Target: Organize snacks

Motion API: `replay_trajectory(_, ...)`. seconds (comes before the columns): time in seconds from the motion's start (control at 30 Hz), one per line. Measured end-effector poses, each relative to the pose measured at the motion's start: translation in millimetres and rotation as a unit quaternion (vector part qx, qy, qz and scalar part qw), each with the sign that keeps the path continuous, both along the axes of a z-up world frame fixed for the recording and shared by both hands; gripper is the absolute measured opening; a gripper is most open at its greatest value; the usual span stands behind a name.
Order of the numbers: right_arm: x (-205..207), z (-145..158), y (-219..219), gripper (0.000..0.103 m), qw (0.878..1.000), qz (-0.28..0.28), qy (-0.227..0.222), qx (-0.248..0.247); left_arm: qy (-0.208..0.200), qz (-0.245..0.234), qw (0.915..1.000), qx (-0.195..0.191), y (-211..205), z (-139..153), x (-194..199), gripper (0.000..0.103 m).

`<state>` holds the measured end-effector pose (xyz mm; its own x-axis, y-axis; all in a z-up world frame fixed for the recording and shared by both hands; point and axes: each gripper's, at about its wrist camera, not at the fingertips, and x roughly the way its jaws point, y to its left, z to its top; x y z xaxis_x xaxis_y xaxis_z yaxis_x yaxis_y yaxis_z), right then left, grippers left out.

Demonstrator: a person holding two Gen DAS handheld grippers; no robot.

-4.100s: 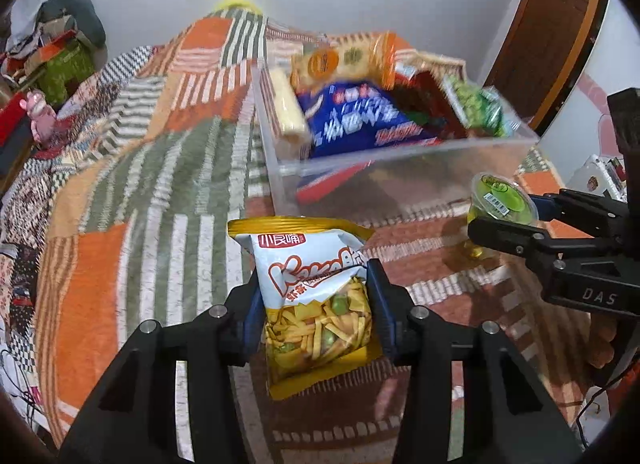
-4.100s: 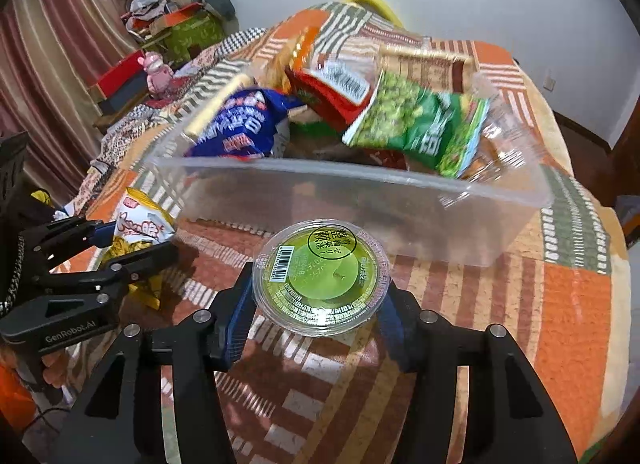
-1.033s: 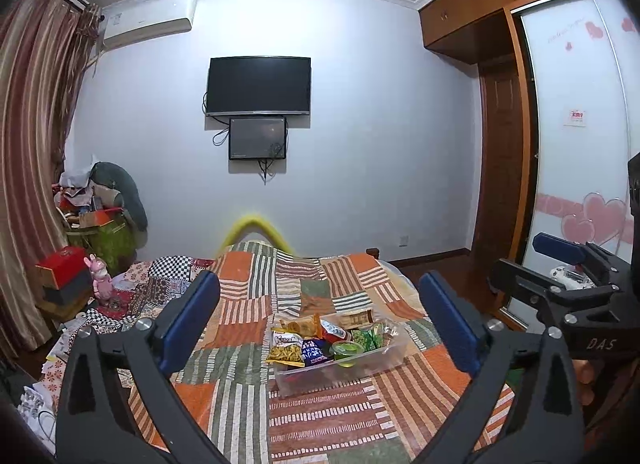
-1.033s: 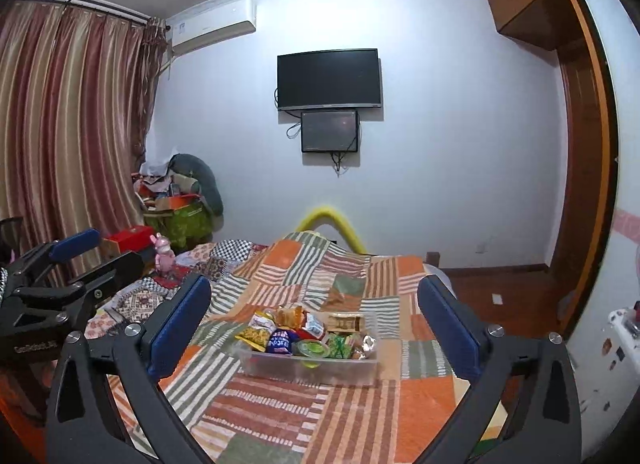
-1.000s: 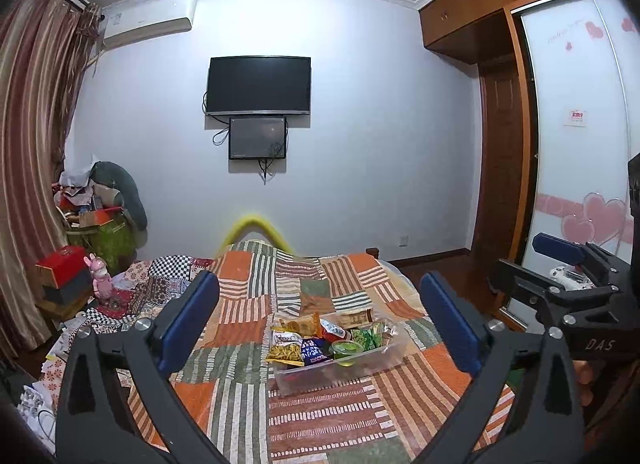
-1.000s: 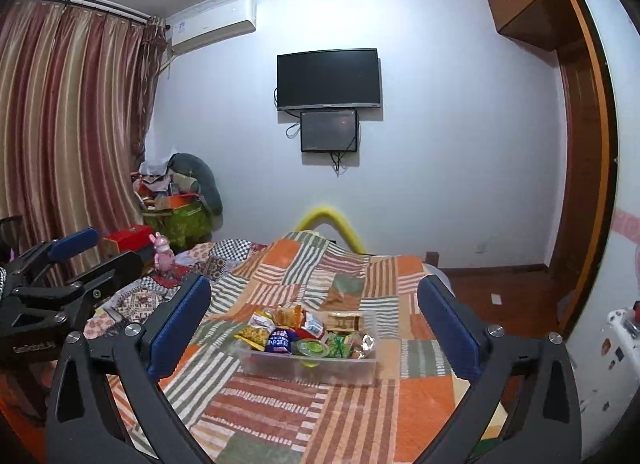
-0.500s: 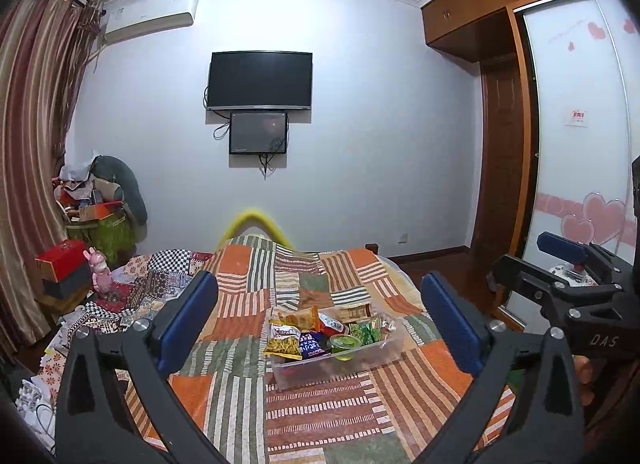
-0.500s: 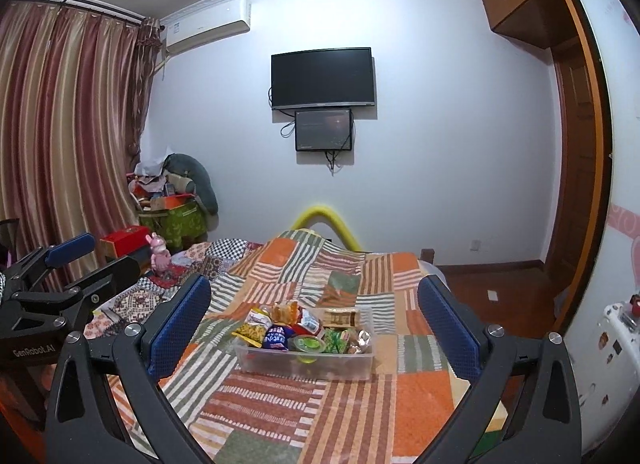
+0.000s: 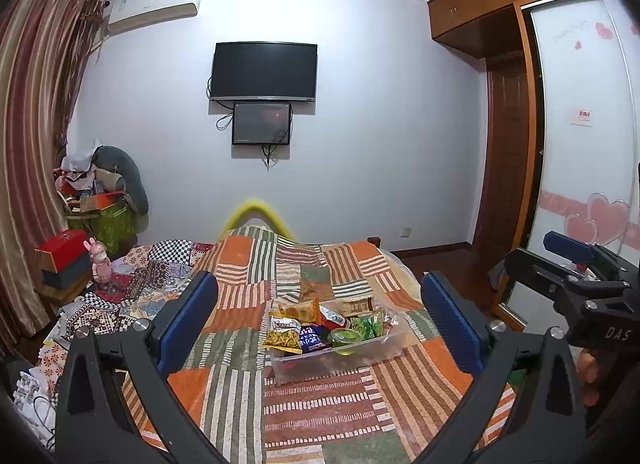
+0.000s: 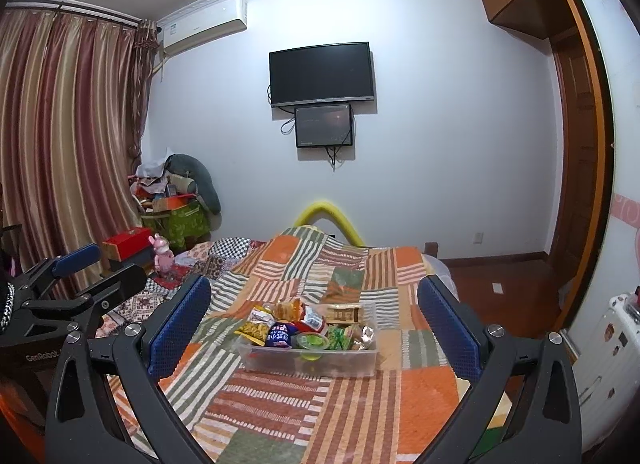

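A clear plastic bin (image 9: 340, 362) stands on the patchwork bed (image 9: 320, 404), filled with several snack packs. Among them are the yellow-and-white chip bag (image 9: 283, 334) and the green jelly cup (image 9: 345, 336). The bin also shows in the right wrist view (image 10: 308, 362) with the green cup (image 10: 310, 341) in it. My left gripper (image 9: 320, 316) is open and empty, held far back from the bin. My right gripper (image 10: 314, 316) is open and empty, also far back. Each gripper shows at the edge of the other's view.
A TV (image 9: 264, 71) and a smaller screen hang on the far wall. A pile of clutter (image 9: 100, 200) and a red box (image 9: 60, 254) stand left of the bed. A wardrobe (image 9: 580, 144) and a door stand on the right.
Both grippers have let go of their snacks, which now lie in the bin, and have pulled far back and up. In the last second the views have shifted only slightly.
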<state>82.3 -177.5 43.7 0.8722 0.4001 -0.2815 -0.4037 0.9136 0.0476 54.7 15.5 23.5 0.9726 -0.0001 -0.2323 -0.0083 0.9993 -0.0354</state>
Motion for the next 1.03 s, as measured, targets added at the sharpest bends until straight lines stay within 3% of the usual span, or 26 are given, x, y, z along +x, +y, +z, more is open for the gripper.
replay_trajectory(1.03, 4.8, -0.7, -4.8, 0.103, 1.0, -0.008, 0.004, 0.006, 0.0, -0.031, 0.9995, 0.008, -4.7, -1.5, 1.5, 0.103)
